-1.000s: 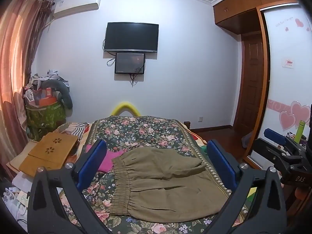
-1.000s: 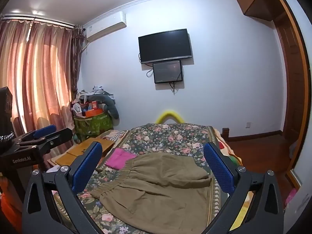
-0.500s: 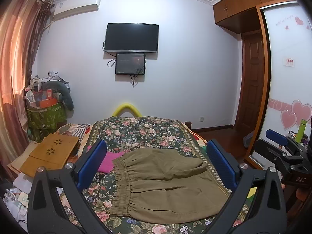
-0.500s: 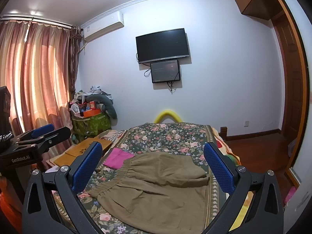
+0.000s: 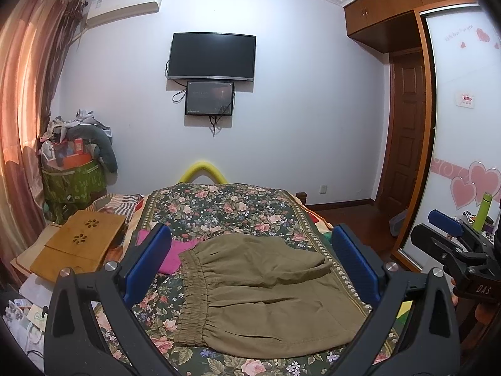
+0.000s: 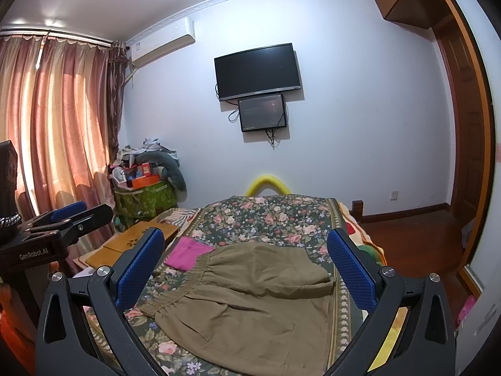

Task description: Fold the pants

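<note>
Olive-brown pants (image 5: 260, 291) lie on the floral bedspread (image 5: 219, 210), elastic waistband to the left, the far part folded over the near part. They also show in the right wrist view (image 6: 250, 307). My left gripper (image 5: 250, 269) is open and empty, held above and in front of the pants. My right gripper (image 6: 247, 269) is open and empty, likewise above the pants. Each gripper shows at the edge of the other's view, the right one (image 5: 451, 241) and the left one (image 6: 59, 222).
A pink cloth (image 5: 172, 253) lies beside the waistband. A wooden lap table (image 5: 81, 244) sits left of the bed. A cluttered green basket (image 5: 72, 181) stands by the curtain. A wardrobe (image 5: 463, 156) and a door (image 5: 407, 144) are on the right.
Both views have shifted slightly, with the pants sitting a little higher in the frame. The pants have not moved and both grippers stay open.
</note>
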